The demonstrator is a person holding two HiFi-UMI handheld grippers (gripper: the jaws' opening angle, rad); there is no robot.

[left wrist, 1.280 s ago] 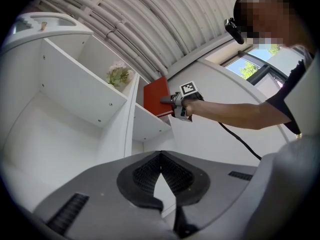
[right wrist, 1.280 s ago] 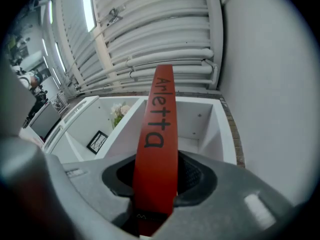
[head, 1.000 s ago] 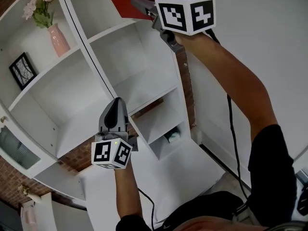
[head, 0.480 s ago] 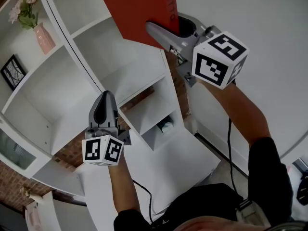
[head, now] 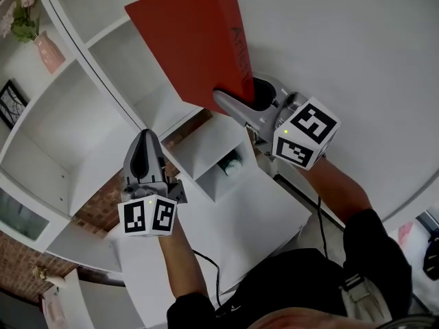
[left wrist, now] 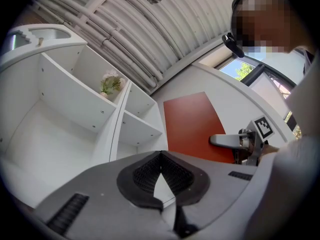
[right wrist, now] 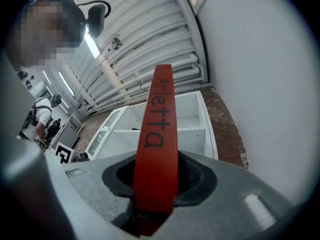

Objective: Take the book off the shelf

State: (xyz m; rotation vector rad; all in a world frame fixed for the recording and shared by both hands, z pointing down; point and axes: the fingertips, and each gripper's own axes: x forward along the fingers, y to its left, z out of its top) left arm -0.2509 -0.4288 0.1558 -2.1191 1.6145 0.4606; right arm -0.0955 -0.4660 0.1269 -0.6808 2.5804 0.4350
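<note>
The red book (head: 195, 40) is clamped at its spine in the right hand-held gripper (head: 236, 96) and appears lifted clear of the shelf (head: 75, 129). The left hand-held gripper (head: 145, 157) is closed on nothing.

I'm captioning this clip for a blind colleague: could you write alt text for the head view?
The right gripper clamps a red book, holding it up in front of a white shelf. The left gripper hangs lower, shut and empty; a pink vase with flowers stands at upper left.

On red book (right wrist: 156, 149) spine: "Arletta", blk print (small mark (right wrist: 141, 217) at btm unreadable).
</note>
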